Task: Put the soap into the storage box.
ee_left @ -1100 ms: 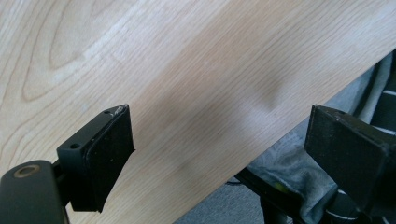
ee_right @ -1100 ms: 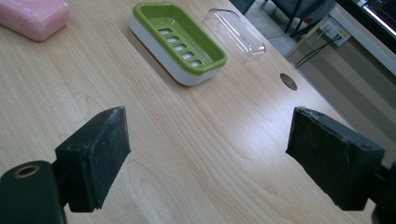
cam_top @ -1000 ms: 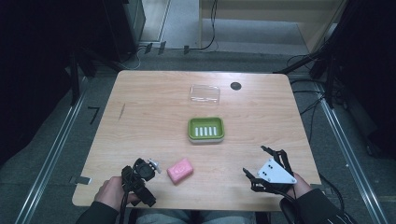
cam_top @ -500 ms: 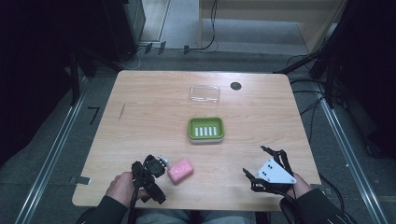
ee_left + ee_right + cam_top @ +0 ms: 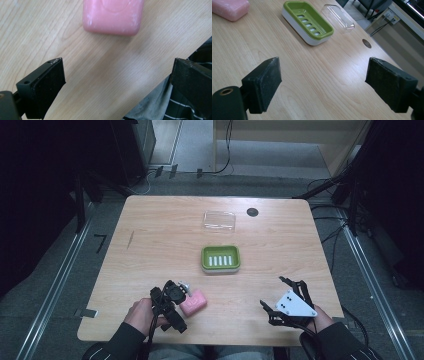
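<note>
The pink soap bar (image 5: 193,303) lies flat on the wooden table (image 5: 160,245) in the lower middle of the high view, below and left of the green soap dish (image 5: 220,258) and the clear lid (image 5: 219,220) above it. The left gripper (image 5: 184,292) sits just left of the bar, its jaws spread wide after just opening, nothing between them and the bar ahead of their tips. At lower right, well apart, the right gripper (image 5: 276,295) hovers with jaws wide and empty.
</note>
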Motion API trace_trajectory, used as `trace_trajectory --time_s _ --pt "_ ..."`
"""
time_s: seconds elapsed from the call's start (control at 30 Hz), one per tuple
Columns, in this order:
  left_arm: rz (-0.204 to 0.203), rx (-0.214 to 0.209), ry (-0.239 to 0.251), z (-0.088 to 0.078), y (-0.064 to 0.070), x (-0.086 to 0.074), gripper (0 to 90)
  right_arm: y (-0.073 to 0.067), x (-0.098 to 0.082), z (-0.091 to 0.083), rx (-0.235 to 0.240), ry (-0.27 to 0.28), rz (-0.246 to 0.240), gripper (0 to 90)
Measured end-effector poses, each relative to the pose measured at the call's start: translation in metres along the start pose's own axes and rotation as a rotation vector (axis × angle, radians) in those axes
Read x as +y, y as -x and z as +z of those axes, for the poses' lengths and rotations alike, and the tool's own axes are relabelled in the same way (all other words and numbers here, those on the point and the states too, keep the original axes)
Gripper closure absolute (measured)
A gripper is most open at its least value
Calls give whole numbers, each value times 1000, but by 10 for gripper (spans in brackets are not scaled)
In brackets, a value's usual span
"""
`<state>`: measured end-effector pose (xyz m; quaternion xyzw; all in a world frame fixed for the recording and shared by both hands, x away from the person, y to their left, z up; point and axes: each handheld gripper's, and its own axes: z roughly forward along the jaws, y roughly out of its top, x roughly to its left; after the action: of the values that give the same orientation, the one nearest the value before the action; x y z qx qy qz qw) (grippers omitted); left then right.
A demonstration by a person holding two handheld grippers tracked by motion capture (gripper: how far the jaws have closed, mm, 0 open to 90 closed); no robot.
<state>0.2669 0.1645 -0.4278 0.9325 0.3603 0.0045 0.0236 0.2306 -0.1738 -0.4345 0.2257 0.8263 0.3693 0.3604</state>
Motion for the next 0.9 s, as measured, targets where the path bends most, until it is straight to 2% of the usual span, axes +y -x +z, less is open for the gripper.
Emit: trace_trajectory --time_s 0.5,0.67,0.9 --pt "24 2 -15 7 4 19 0 0 0 0 -1 3 2 133" --pt "44 4 -16 8 5 26 0 1 0 0 -1 3 2 133" --pt "45 6 -22 13 5 34 1 0 -1 0 1 3 8 133"
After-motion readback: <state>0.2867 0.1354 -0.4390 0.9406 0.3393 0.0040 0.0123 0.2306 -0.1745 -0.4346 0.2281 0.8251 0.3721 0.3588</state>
